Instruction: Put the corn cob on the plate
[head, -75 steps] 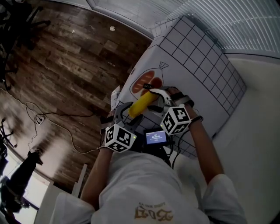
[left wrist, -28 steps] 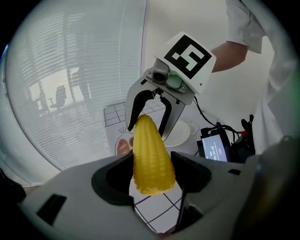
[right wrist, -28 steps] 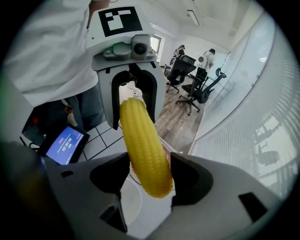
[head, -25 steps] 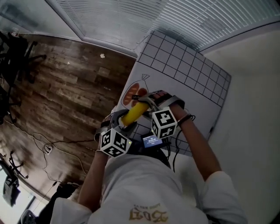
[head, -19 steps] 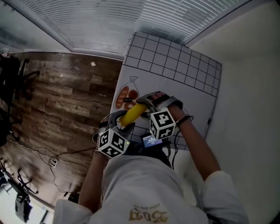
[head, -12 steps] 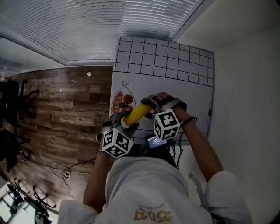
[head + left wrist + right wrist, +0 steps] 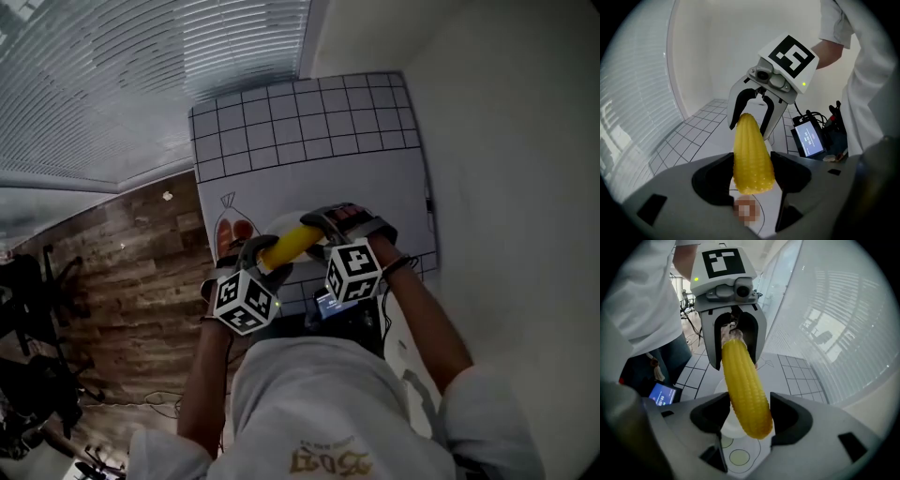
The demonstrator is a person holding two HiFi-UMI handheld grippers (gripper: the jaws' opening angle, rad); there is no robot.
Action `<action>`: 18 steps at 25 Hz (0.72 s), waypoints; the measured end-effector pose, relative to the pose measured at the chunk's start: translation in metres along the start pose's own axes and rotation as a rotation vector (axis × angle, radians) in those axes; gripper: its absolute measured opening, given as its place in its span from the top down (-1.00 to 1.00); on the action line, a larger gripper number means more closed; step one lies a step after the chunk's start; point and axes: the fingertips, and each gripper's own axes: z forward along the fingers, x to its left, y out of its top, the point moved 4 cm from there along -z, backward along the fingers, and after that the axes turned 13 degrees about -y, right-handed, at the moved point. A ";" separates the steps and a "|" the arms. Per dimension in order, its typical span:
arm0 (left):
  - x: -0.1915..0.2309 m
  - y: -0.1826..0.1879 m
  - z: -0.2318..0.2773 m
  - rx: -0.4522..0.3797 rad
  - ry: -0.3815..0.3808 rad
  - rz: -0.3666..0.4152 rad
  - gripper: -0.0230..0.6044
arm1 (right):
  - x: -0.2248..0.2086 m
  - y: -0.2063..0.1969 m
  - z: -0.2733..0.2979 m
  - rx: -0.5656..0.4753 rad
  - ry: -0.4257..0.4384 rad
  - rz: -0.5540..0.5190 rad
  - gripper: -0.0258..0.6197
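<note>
A yellow corn cob (image 7: 292,244) hangs level over the near part of the gridded white mat (image 7: 309,122), held at both ends. My left gripper (image 7: 262,255) is shut on its thick end (image 7: 750,161). My right gripper (image 7: 323,225) is shut on the other end (image 7: 747,404). Each gripper view shows the opposite gripper clamped on the far tip: the right gripper (image 7: 750,105) and the left gripper (image 7: 733,338). A small white plate (image 7: 279,221) lies on the mat just under and beyond the cob; in the right gripper view the plate (image 7: 726,425) shows below the jaws.
The mat carries printed drawings: an orange bag (image 7: 230,234) left of the plate and a fried egg (image 7: 738,456). A small device with a lit screen (image 7: 328,302) sits at the mat's near edge with cables. Wood floor lies to the left, a white wall to the right.
The head view has swung round, so the mat now lies squarer. Both grippers, still shut on the cob, have shifted from over the orange drawing to over the plate.
</note>
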 end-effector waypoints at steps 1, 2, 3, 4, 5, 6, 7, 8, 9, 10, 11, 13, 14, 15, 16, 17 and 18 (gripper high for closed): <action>0.000 0.003 0.004 0.009 -0.021 0.017 0.11 | 0.001 -0.005 -0.002 0.009 -0.006 0.023 0.07; 0.000 0.005 0.007 0.017 -0.042 0.032 0.11 | 0.003 -0.009 -0.003 0.020 -0.009 0.044 0.07; 0.001 0.007 0.011 0.024 -0.062 0.045 0.11 | 0.005 -0.014 -0.004 0.031 -0.012 0.063 0.07; 0.001 0.008 0.015 0.029 -0.079 0.058 0.11 | 0.007 -0.018 -0.005 0.043 -0.014 0.080 0.07; 0.001 0.009 0.019 0.036 -0.093 0.071 0.11 | 0.008 -0.022 -0.005 0.054 -0.020 0.095 0.07; 0.002 0.010 0.023 0.043 -0.103 0.085 0.11 | 0.009 -0.026 -0.005 0.064 -0.027 0.109 0.07; 0.003 0.011 0.026 0.052 -0.112 0.098 0.12 | 0.011 -0.029 -0.004 0.074 -0.033 0.123 0.07; 0.003 0.011 0.028 0.064 -0.121 0.111 0.11 | 0.013 -0.031 -0.003 0.083 -0.039 0.137 0.07; 0.003 0.010 0.031 0.075 -0.129 0.122 0.11 | 0.014 -0.033 -0.002 0.091 -0.043 0.148 0.07; 0.004 0.009 0.033 0.087 -0.136 0.132 0.11 | 0.016 -0.035 -0.001 0.098 -0.047 0.158 0.08; 0.005 0.008 0.035 0.098 -0.142 0.141 0.11 | 0.017 -0.036 0.001 0.105 -0.052 0.168 0.08; 0.011 0.003 0.039 0.117 -0.154 0.157 0.11 | 0.019 -0.038 0.008 0.116 -0.063 0.187 0.08; 0.013 0.000 0.041 0.127 -0.161 0.163 0.11 | 0.020 -0.038 0.012 0.122 -0.066 0.198 0.08; 0.015 -0.003 0.043 0.138 -0.169 0.169 0.11 | 0.021 -0.038 0.016 0.130 -0.065 0.210 0.08; 0.017 -0.006 0.045 0.150 -0.175 0.174 0.11 | 0.023 -0.039 0.019 0.138 -0.062 0.221 0.08; 0.018 -0.009 0.047 0.161 -0.181 0.179 0.11 | 0.025 -0.040 0.023 0.145 -0.059 0.230 0.08; 0.020 -0.012 0.049 0.170 -0.185 0.183 0.11 | 0.026 -0.040 0.026 0.150 -0.058 0.237 0.08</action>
